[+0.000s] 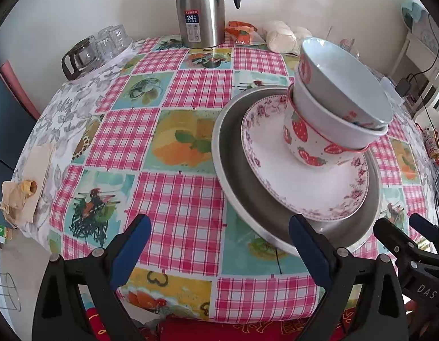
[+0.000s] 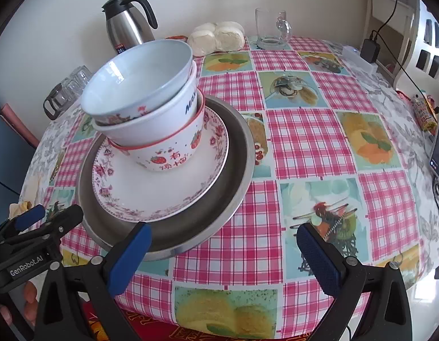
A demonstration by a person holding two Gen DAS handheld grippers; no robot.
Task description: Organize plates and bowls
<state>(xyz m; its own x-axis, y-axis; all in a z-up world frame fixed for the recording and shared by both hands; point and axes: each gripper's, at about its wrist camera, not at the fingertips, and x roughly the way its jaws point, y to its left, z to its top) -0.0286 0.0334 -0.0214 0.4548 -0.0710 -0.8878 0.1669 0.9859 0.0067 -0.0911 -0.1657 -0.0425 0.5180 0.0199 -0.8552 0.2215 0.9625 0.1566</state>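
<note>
Bowls and plates, one stack, sitting on the round table; both pairs of jaws stand wide apart and hold nothing

Left gripper (image 1: 219, 228): blue-padded fingers spread, hovering over the near edge of the tablecloth (image 1: 174, 199), its right finger just in front of the metal tray (image 1: 233, 176); not touching in view

Right gripper (image 2: 223, 237): blue-padded fingers spread, its left finger overlapping the near rim of the metal tray (image 2: 242, 170) in view; contact cannot be told

Metal tray: round, shallow, grey, flat on the tablecloth, lowest item of the stack

Floral plate (image 1: 293, 182): white with a pink flower border, lying inside the metal tray

Strawberry bowl (image 1: 307, 139): white, red rim, strawberry print, standing on the floral plate, toward its far side

White bowl (image 1: 327, 116): nested in the strawberry bowl; blue lettering on its side seen from the right wrist

Top bowl (image 1: 344, 76): pale blue-white inside, red pattern outside, nested in the white bowl, tilted

Steel thermos jug (image 1: 201, 11): black handle, beyond the tray at the table's far edge, well apart

Glass cups (image 1: 113, 39) and a glass pot (image 1: 83, 56): far left of the tray

Steamed buns (image 2: 216, 37): beyond the tray, beside the jug

Glass mug (image 2: 272, 29): far right of the tray, just past the buns
</note>
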